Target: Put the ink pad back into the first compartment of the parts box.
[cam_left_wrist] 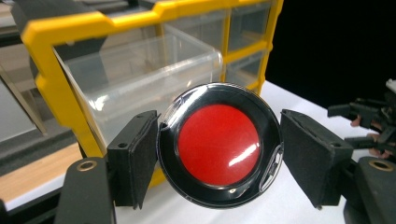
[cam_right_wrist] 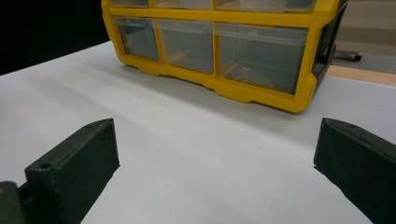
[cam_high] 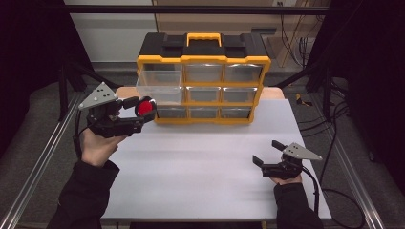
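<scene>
Left gripper is clamped on a red disc by the pulled-out drawer; right gripper sits wide apart, holding nothing.

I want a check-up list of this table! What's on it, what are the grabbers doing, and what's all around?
Surface: white table, bare in the middle and front.
Job's things: yellow organizer at the far edge; its top-left drawer is pulled out and looks empty. Round red disc with a black rim, held up near that drawer.
Clutter: nothing seen.
Grippers: left gripper shut on the disc, raised off the table. Right gripper open, low over the front right of the table.
Cables: one trails from each gripper; more hang at the back right.
Surroundings: metal frame rails, dark curtains, grey floor.
</scene>
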Demonstrator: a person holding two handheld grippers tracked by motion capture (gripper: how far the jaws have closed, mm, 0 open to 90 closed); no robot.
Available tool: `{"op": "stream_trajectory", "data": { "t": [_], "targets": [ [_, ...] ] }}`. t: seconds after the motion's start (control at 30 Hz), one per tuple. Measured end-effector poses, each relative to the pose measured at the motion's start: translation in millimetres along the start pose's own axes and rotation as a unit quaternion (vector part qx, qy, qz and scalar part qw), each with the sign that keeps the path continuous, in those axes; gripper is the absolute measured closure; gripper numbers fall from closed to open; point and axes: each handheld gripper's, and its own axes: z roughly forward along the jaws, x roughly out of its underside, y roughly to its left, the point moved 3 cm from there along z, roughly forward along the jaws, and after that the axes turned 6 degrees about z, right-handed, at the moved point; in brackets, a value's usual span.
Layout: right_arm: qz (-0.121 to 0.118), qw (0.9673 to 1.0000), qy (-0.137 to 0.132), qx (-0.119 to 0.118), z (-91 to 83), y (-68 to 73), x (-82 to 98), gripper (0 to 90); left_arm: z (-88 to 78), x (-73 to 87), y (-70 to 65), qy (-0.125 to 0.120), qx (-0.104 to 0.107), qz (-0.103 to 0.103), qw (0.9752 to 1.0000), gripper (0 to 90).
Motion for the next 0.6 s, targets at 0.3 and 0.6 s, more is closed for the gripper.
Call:
{"op": "stream_trajectory", "data": {
  "t": [0.3, 0.6],
  "targets": [
    [0.001, 1.0000, 0.000, 0.000, -0.3, -0.1, 0.0, 0.0, 0.3, -27.0, 5.8, -0.018, -0.009, -0.001, 0.9998, 29.1],
    [0.000, 1.0000, 0.000, -0.001, -0.4, 0.0, -0.1, 0.0, 0.2, -47.6, 15.3, -0.025, -0.026, -0.003, 0.9993, 29.1]
  ]
}}
